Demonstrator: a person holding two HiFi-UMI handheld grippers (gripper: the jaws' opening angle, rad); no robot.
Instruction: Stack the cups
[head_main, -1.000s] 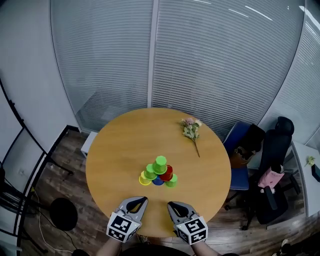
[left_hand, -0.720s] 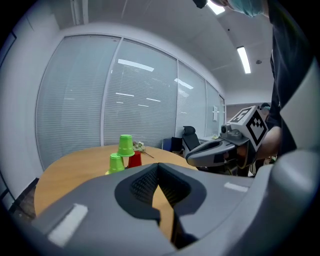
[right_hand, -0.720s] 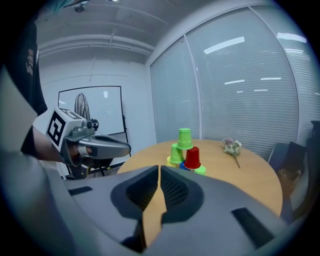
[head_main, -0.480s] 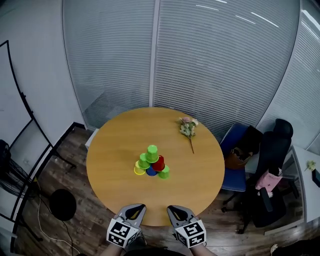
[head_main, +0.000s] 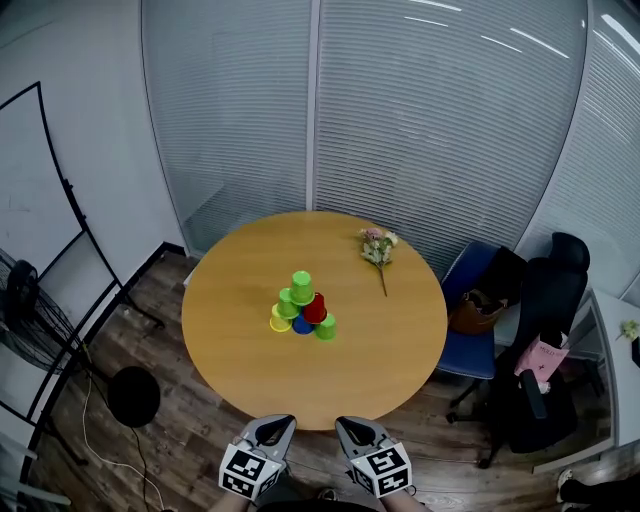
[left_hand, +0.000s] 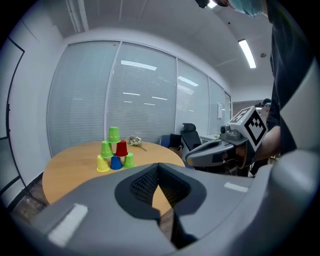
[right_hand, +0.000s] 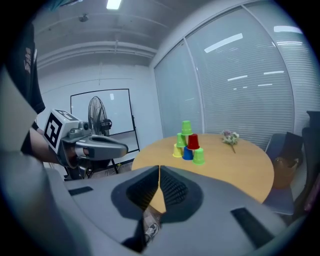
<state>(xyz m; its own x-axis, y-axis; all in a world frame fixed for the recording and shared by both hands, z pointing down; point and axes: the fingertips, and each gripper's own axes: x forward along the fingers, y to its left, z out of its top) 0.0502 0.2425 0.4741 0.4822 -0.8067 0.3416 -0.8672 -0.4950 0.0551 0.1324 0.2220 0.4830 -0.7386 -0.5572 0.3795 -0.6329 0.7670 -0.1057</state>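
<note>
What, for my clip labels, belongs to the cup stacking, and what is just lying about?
Job: stacked cups, left gripper, right gripper, round table.
Lying about: flower sprig, black chair, blue chair, floor fan.

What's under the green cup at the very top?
The top green cup stands on a lower green cup and a red cup. Inside the upside-down cups cannot be seen.

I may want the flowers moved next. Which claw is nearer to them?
Right. The right claw hangs off the table's near edge, below the flowers; the left claw sits farther left.
</note>
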